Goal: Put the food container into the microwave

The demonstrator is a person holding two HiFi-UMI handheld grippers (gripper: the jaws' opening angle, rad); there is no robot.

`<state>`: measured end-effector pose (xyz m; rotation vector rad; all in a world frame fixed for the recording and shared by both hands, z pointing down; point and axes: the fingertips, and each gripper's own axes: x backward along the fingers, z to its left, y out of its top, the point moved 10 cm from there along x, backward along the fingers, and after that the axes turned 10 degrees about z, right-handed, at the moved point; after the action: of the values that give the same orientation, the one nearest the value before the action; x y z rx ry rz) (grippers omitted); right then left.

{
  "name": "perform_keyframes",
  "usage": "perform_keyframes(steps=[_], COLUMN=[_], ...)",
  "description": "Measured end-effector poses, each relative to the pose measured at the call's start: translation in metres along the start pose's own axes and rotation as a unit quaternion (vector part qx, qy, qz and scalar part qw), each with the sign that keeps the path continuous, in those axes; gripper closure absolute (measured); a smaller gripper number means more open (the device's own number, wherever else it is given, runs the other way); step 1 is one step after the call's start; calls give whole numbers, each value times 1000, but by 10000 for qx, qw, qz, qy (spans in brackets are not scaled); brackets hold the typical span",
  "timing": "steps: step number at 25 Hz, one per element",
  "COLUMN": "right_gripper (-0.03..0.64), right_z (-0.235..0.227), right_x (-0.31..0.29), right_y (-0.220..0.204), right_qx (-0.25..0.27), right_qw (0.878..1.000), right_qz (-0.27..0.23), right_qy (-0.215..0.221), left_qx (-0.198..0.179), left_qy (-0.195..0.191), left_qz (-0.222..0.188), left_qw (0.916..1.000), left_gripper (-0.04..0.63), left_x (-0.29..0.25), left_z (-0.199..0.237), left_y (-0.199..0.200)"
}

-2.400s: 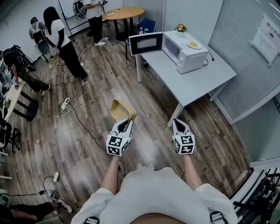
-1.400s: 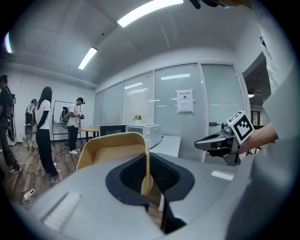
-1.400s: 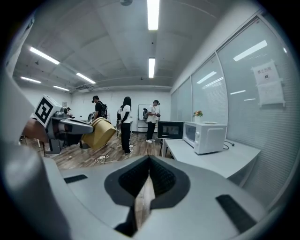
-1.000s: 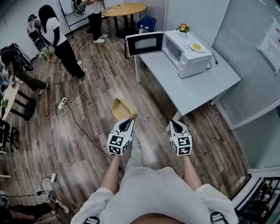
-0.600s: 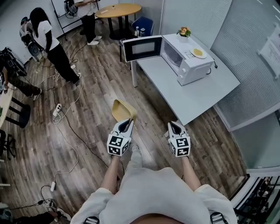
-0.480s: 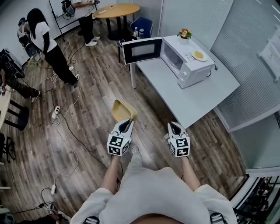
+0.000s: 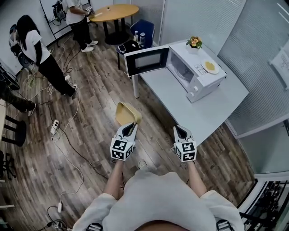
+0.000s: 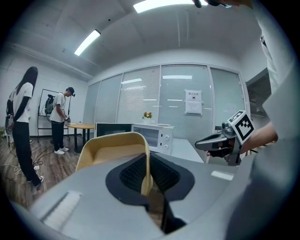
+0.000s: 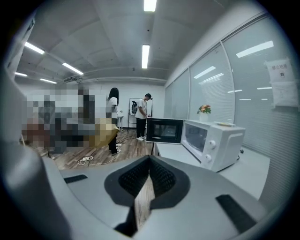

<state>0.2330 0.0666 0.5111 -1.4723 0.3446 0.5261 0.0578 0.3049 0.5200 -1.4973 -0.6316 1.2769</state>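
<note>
The table [image 7: 212, 108] carries the microwave [image 7: 201, 76] at its far edge, door [image 7: 146, 61] swung open. Your left gripper [image 7: 128, 130] grips the tan food container [image 7: 126, 113] by its wall, over the floor, short of the table's near corner. Your right gripper [image 7: 182, 133] is closed, empty.

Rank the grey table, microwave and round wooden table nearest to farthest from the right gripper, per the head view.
1. Grey table, directly ahead of the right gripper.
2. Microwave, on that table's far side.
3. Round wooden table, far back left.
</note>
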Motion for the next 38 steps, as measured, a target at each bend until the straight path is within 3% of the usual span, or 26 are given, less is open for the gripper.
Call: perform_keyframes(steps=[12, 28, 38], right_gripper=[603, 603, 603], right_z=[-6, -1, -26], right_x=[-65, -97, -144], right_y=[26, 30, 53], right_qx=[-96, -57, -49], right_qw=[9998, 9996, 9996], right_qz=[123, 249, 232], right_qy=[-90, 77, 173], left_qx=[-76, -69, -126], left_qy=[-158, -188, -234], left_qz=[43, 138, 198], left_qw=[9998, 9997, 9994], left_gripper=[563, 563, 563], left_x=[-46, -58, -102], left_z=[67, 86, 111], left_y=[18, 13, 33])
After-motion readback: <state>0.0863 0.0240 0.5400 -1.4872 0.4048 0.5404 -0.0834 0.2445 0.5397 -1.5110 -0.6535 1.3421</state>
